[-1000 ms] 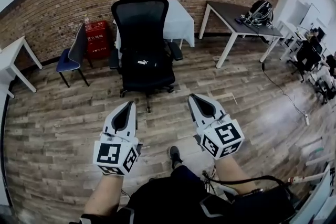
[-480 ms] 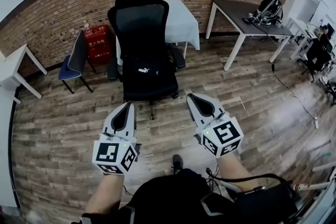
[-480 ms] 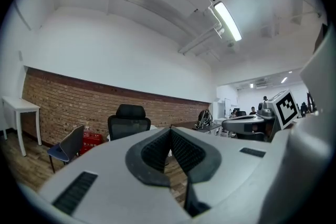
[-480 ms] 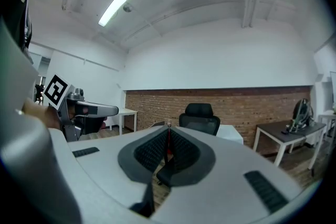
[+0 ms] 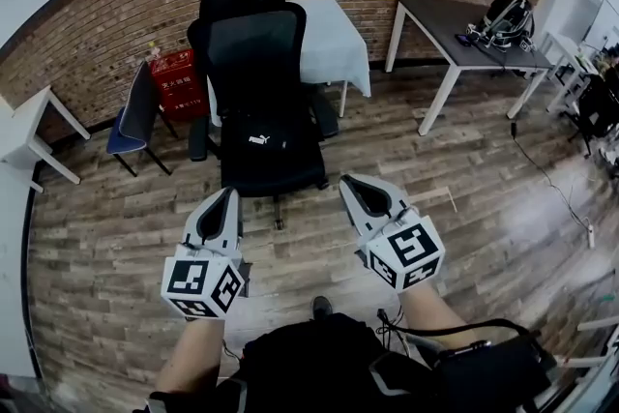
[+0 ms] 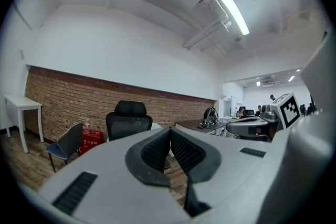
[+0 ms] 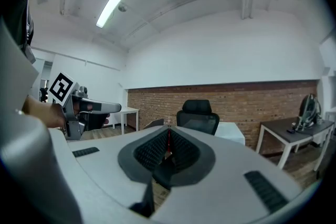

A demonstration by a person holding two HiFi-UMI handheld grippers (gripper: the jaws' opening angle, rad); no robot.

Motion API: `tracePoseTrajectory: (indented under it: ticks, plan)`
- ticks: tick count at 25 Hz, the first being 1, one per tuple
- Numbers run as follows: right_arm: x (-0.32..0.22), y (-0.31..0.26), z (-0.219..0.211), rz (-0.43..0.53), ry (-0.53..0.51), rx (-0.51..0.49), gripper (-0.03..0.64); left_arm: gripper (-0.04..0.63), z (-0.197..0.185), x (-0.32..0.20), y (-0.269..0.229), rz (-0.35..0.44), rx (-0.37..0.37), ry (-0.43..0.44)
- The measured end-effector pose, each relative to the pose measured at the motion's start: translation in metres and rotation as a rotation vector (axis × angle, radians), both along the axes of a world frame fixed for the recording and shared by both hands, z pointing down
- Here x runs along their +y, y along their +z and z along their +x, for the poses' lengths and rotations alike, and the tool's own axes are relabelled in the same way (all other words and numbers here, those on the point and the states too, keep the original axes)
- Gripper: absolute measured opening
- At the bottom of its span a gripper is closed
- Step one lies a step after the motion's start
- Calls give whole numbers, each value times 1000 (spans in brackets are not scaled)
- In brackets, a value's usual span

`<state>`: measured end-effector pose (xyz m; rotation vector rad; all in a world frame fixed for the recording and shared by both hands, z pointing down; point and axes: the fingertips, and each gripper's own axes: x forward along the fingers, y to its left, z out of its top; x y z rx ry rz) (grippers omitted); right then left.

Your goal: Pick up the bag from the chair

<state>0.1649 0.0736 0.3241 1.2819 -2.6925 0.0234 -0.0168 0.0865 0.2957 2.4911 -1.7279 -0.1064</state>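
A black office chair (image 5: 253, 44) stands on the wood floor ahead of me, also visible in the left gripper view (image 6: 127, 119) and the right gripper view (image 7: 198, 115). On its seat lies a black bag (image 5: 265, 148) with a small white logo. My left gripper (image 5: 229, 194) is held low, short of the chair's front left, jaws closed with nothing between them (image 6: 169, 131). My right gripper (image 5: 345, 180) hangs short of the chair's front right, likewise shut and empty (image 7: 168, 131). Neither touches the chair or the bag.
Behind the chair are a white-draped table (image 5: 330, 39) and a brick wall. A blue chair (image 5: 133, 109) and a red box (image 5: 175, 80) stand to the left. A dark desk (image 5: 453, 26) with a backpack (image 5: 508, 18) is at right. A cable (image 5: 551, 185) crosses the floor.
The chair has drifted slightly left and grown in the head view as I came nearer. Both grippers stayed shut, the left one dropping a little to the left.
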Motion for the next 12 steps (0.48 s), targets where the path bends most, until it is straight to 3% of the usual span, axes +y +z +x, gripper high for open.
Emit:
tracePoseTrajectory:
  ticks: [12]
  plan:
    - [-53,17,6,-38,-57,-20,18,12,10,-44,11,-47,-30,-32]
